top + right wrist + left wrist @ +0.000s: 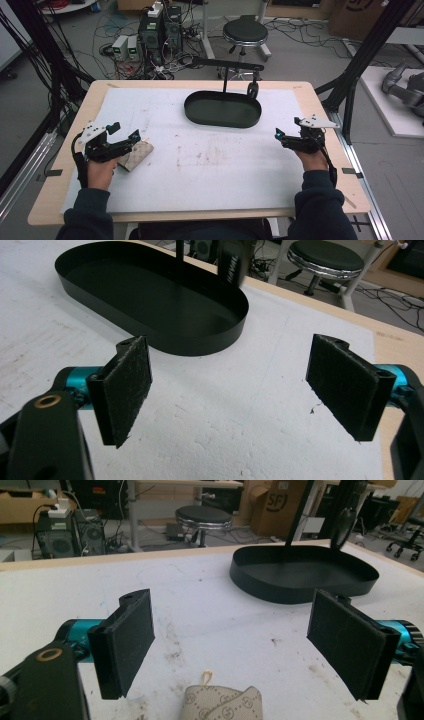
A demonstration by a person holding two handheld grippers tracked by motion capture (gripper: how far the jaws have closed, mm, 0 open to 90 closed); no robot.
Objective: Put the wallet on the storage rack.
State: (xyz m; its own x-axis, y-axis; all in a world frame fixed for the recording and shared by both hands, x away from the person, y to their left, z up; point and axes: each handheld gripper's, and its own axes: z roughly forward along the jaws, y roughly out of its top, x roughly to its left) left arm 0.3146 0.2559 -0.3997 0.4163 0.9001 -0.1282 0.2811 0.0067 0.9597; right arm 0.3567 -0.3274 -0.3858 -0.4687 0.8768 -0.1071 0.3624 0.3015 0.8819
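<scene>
A beige patterned strap or small pouch (pixel 136 155) lies on the white mat at the left; its folded end (pixel 222 702) sits just below and between the jaws in the left gripper view. My left gripper (pixel 134 136) hovers over it, open and holding nothing (pixel 232 645). My right gripper (pixel 278 133) rests near the right side of the mat, also open and empty (pixel 230 395). A black oval tray (pixel 222 109) with an upright stand and a hanging dark loop (pixel 253 91) sits at the back centre (pixel 305 572) (pixel 150 300).
The white mat (pixel 210 165) covers a wooden table (pixel 55 190). Beyond the far edge are a round stool (pixel 245 32), computer towers (pixel 160 30) and floor cables. Black frame poles (pixel 367 50) stand at the right.
</scene>
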